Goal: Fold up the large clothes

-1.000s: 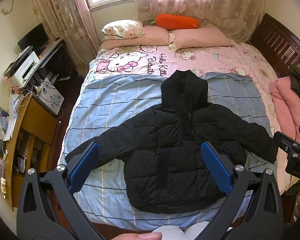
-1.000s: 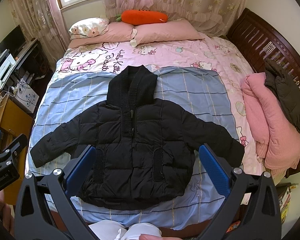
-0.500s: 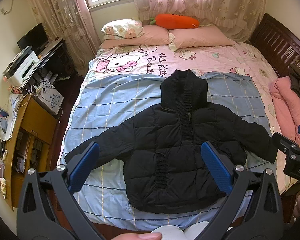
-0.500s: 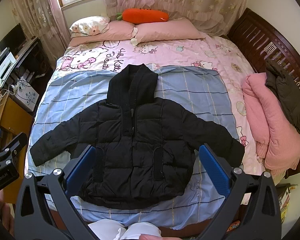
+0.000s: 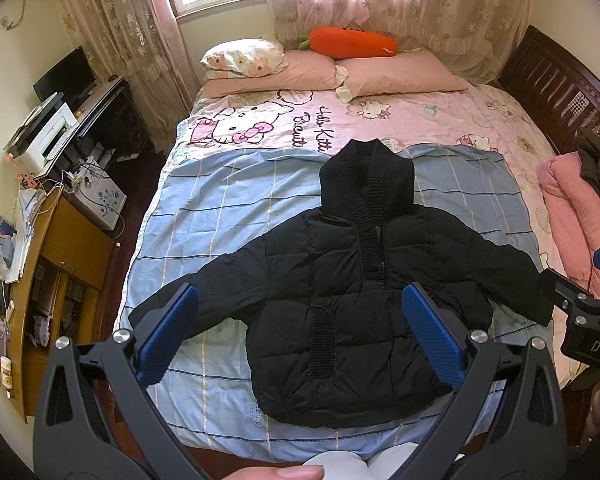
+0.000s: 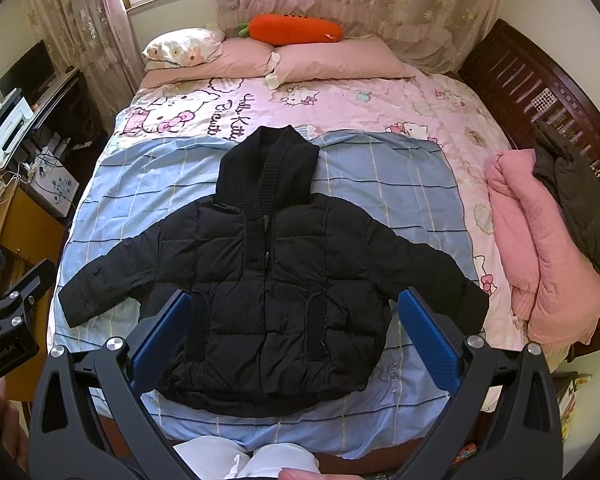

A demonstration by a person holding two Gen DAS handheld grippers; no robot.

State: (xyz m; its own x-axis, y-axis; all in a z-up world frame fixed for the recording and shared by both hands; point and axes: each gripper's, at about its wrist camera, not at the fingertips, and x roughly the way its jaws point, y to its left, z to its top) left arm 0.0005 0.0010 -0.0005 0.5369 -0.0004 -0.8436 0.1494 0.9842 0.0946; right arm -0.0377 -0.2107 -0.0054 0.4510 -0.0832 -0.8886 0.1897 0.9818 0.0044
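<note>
Across the blue blanket (image 5: 228, 208) on the bed lies the black hooded puffer jacket (image 5: 360, 280), unmoved and unfolded, while left claw (image 5: 300, 336) and right claw (image 6: 296, 336) stay spread apart above, so folding has not begun.

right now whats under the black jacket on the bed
The black jacket lies flat on a blue checked blanket, which is spread over the pink Hello Kitty sheet. Whatever lies directly beneath the jacket's body is covered.

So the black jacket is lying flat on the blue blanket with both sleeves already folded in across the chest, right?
Not quite. The black jacket does lie flat on the blue blanket, but both sleeves are spread out to the sides, not folded in. The right wrist view shows this.
</note>
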